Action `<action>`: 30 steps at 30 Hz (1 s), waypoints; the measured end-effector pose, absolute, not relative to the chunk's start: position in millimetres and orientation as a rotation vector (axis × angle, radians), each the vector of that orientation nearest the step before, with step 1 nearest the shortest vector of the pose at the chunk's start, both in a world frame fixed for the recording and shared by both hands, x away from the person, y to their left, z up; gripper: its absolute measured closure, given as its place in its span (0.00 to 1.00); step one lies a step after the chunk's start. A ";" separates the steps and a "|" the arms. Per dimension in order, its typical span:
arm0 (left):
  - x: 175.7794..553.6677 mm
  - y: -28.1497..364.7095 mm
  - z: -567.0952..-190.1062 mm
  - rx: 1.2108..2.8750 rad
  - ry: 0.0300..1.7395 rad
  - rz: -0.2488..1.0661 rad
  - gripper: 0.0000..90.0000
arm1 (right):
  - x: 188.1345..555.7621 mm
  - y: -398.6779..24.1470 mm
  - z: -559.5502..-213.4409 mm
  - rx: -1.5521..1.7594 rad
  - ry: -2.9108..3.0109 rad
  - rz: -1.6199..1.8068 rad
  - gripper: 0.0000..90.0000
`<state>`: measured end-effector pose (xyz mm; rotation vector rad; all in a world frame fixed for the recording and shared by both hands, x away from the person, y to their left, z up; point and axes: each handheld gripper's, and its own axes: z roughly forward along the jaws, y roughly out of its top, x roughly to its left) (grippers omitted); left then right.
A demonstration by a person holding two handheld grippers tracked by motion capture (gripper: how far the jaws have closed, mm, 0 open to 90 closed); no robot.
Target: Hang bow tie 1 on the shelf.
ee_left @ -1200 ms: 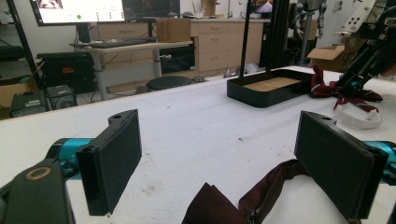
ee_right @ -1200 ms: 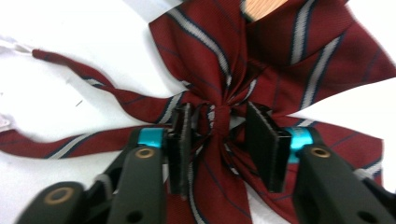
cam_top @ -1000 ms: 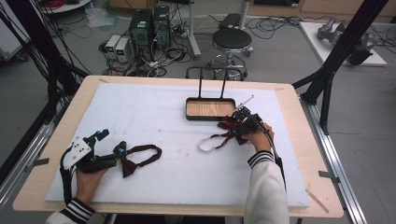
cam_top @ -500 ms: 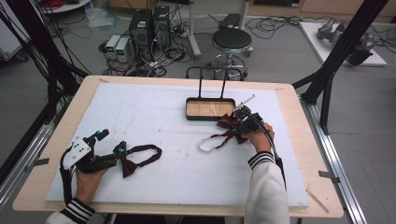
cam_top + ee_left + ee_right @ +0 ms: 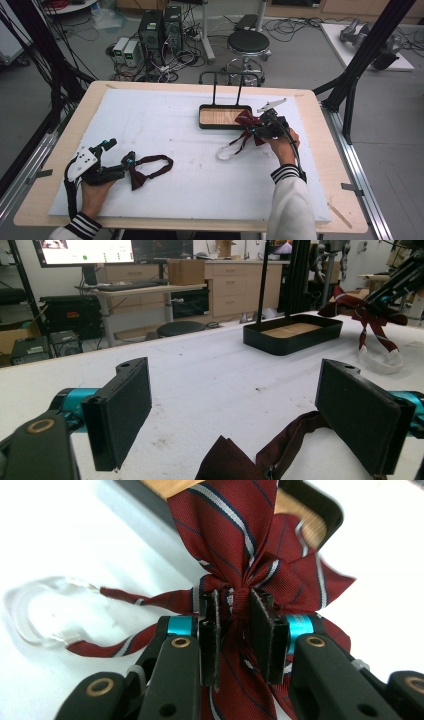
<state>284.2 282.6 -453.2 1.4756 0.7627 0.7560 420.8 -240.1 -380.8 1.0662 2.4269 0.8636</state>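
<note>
Striped bow tie [image 5: 240, 555] sits pinched at its knot between the right tool's [image 5: 239, 625] jaws. Its strap trails off to that tool's left. Left tool [image 5: 235, 415] stands wide around a plain bow tie [image 5: 280, 450].

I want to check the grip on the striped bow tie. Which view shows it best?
The right gripper view: the right gripper pinches the striped bow tie at its knot. The high view shows it small beside the black tray; the left gripper view shows it far off.

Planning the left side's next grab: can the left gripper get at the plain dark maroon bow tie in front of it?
Probably yes. The left gripper stands open, the plain dark maroon bow tie lies on the white table cover between its fingers, nothing blocking.
</note>
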 end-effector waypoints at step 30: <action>284.3 283.0 -453.3 1.475 0.767 0.752 0.17 | 398.9 -261.2 -347.2 0.957 2.064 1.289 0.84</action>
